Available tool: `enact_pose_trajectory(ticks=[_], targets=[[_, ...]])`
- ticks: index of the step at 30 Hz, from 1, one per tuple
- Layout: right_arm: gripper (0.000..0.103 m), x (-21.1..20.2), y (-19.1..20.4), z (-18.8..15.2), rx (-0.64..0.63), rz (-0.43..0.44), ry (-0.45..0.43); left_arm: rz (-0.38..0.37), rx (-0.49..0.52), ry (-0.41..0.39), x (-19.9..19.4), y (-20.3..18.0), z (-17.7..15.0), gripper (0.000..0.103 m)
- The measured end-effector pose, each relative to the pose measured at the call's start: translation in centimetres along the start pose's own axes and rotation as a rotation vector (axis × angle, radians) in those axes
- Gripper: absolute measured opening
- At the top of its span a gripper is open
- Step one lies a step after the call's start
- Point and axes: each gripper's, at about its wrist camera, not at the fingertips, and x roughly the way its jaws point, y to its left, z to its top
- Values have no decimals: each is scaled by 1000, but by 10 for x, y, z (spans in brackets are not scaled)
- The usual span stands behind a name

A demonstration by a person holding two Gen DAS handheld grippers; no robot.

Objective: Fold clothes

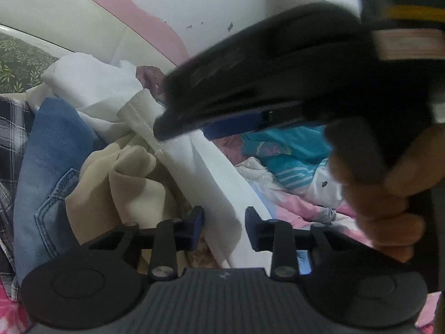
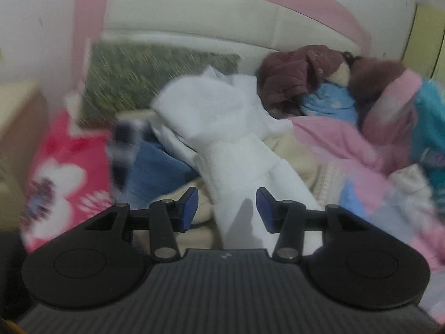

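Note:
A white garment [image 1: 116, 94] lies on a pile of clothes on a bed, and a long band of it [image 1: 211, 172] runs down between the fingers of my left gripper [image 1: 224, 224], whose jaws stand apart around it. The same white garment [image 2: 236, 150] stretches toward my right gripper [image 2: 227, 208], and its end lies between the open blue pads [image 2: 192, 208]. In the left wrist view the right gripper's black body [image 1: 278, 83] and the hand holding it [image 1: 383, 194] cross the upper right, blurred.
Blue jeans [image 1: 50, 161], a cream cloth [image 1: 125, 178] and a plaid shirt [image 1: 11, 128] lie at the left. A maroon jacket [image 2: 292, 80], pink blanket [image 2: 333, 136], teal clothes [image 2: 428, 128], green pillow [image 2: 144, 78] and padded headboard [image 2: 194, 19] lie beyond.

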Motion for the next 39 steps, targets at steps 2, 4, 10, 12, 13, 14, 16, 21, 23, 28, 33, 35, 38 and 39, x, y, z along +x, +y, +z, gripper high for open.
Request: enact_pose_trajectory(ticks=[2,4,10,12,13,14,16,21,23,28,33,35,38,39], targets=[[36,8,-3,0,15,-21,23,-6,3,-3,1,0,0,32],[15,7,-7,-2,33,-11,28,-4,5,-1,3,-1,-2,32],[3,-4,-14,-8,97,-5,-36,23,14,-14,4,-8,-6,47],[2,-16,-22,-10,144,-1,-72,14,14,-9,4,-12,-7,47],[2,-24,-28,-12,171,1,-91,7,15,-6,3,-14,-7,47],[2,-33,-34,-14,200,2,-111,-9,20,-1,1,-19,-8,47],[2,-55,-50,-20,258,-4,-149,-63,39,29,-3,-35,-8,47],[2,-129,-98,-57,425,-48,-244,-261,103,116,-14,-96,-16,47],[2,-164,-119,-79,491,-81,-286,-337,133,146,-14,-126,-23,47],[2,-258,-164,-166,641,-219,-371,-493,224,260,-25,-198,-62,50],[2,-317,-185,-294,852,-332,-376,-510,335,486,-18,-247,-122,51],[4,-321,-186,-360,969,-375,-321,-485,383,556,-7,-250,-143,51],[7,-313,-189,-468,1215,-443,-192,-459,390,656,8,-243,-166,51],[8,-313,-188,-499,1317,-451,-175,-451,384,683,12,-239,-172,51]])
